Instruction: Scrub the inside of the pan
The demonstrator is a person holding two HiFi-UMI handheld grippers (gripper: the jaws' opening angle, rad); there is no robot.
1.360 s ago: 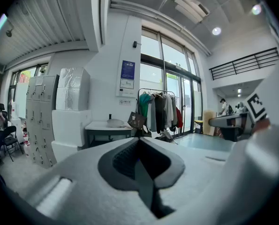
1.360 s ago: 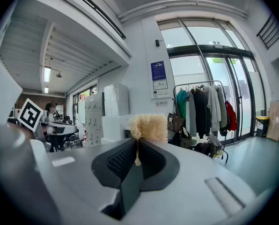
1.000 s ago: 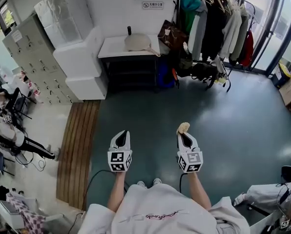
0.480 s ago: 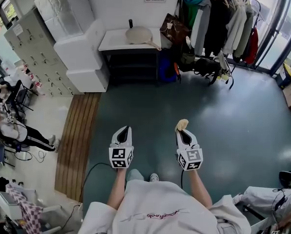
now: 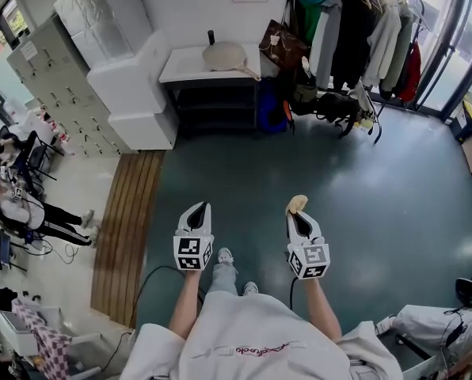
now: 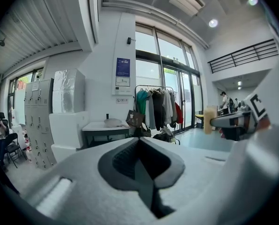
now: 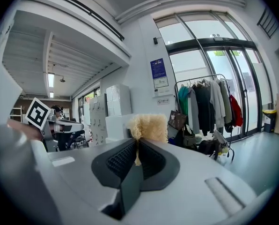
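Note:
The pan lies upside-down-looking and pale on a white table by the far wall, well away from both grippers. My left gripper is held over the floor, shut with nothing in it; its jaws meet along a closed seam. My right gripper is level with it and shut on a beige scrub pad. The frayed pad sticks up out of the right gripper. In the left gripper view the pan shows small on the table.
A clothes rack with coats and bags stands right of the table. White boxes and grey lockers line the left wall. A wooden strip runs along the green floor. People sit at far left.
The person has stepped forward; a foot now shows between the grippers and the table sits slightly nearer. Both grippers keep the same pose and the same hold.

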